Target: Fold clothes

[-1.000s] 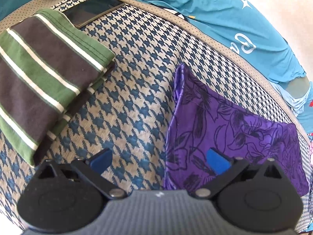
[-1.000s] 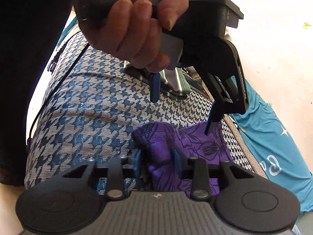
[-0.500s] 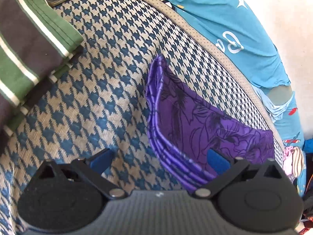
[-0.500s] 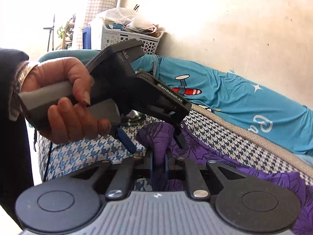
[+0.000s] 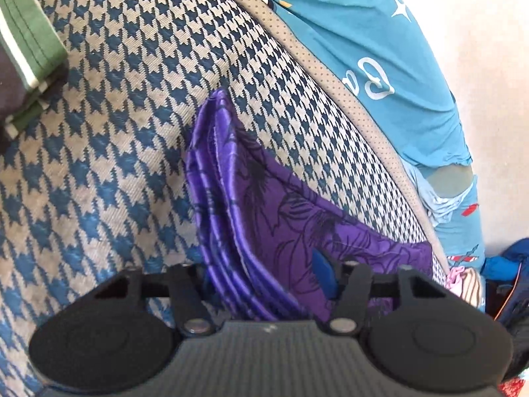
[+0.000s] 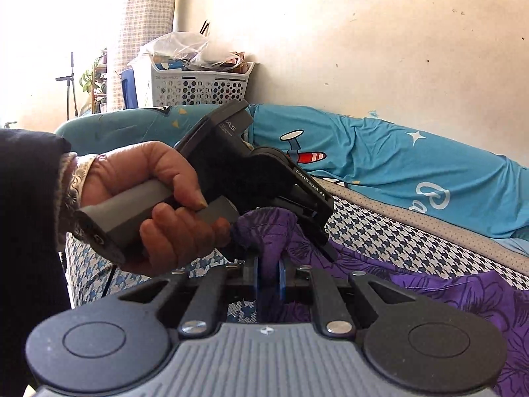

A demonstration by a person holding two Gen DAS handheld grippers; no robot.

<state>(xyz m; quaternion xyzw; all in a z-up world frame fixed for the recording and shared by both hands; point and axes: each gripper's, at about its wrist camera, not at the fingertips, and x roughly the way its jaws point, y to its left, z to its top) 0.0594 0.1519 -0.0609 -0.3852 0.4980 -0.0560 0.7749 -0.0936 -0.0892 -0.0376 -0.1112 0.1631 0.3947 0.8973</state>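
While lying folded in layers on the blue houndstooth cushion (image 5: 109, 152), the purple floral satin cloth (image 5: 281, 231) is being pinched by both the left gripper (image 5: 264, 273) and right gripper (image 6: 268, 278); open cushion is showing left.

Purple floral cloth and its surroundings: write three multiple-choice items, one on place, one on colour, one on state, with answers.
1. The purple cloth lies on: A) the houndstooth cushion B) a laundry basket C) the floor.
2. The sheet along the wall is: A) red B) teal C) yellow.
3. The right gripper is: A) wide open B) holding a phone C) shut on the purple cloth.
Answers: 1 A, blue-and-beige check shows under it; 2 B, teal with white stars; 3 C, its pads pinch a purple fold.
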